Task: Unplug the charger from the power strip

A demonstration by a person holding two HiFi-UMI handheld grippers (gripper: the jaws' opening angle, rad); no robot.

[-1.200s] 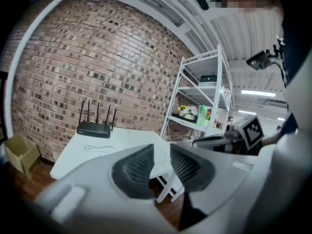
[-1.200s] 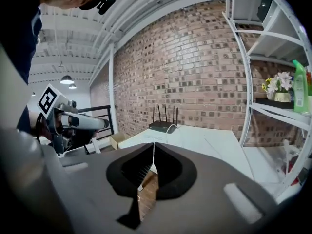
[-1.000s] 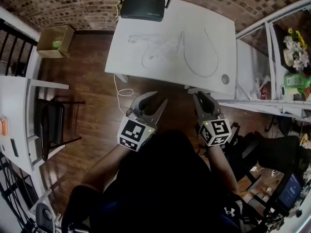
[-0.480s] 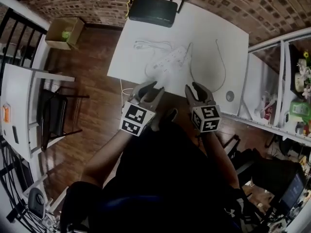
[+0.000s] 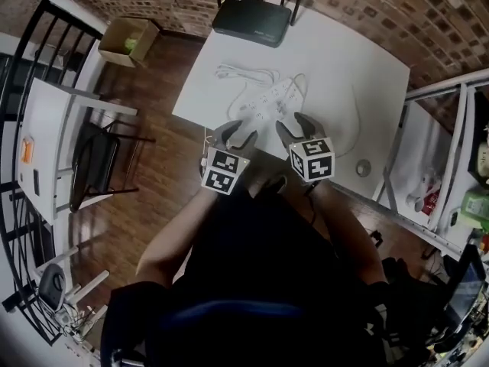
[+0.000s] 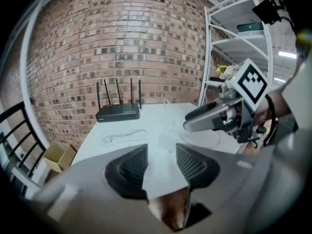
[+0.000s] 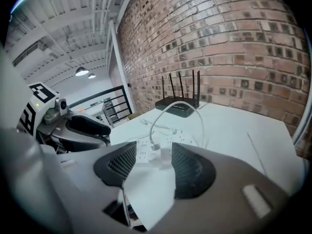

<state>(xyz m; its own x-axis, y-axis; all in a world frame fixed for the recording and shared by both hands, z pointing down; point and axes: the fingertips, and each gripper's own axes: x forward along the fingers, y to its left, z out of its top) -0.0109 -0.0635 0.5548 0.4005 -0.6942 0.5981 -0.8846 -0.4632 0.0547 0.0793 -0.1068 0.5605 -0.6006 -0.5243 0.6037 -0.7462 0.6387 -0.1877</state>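
A white power strip (image 5: 269,98) (image 7: 187,141) lies on the white table (image 5: 344,60). A small white charger (image 7: 158,152) is plugged into it, and its thin cable (image 5: 353,121) loops away to the right. Both grippers hover over the table's near edge, just short of the strip. My left gripper (image 5: 235,138) (image 6: 161,152) has its jaws opening, with nothing between them. My right gripper (image 5: 295,127) (image 7: 153,150) is also opening. In the right gripper view the charger shows beyond the gap between its jaws, with neither pad touching it.
A black router (image 5: 256,17) (image 6: 118,112) with antennas stands at the table's far edge by the brick wall. The strip's own cord (image 5: 244,73) lies coiled at the left. A cardboard box (image 5: 130,38) sits on the floor, with metal shelving (image 5: 435,167) at the right.
Both grippers have moved forward and down, from over the wooden floor to the table's near edge by the strip. Both pairs of jaws stand wider apart than before.
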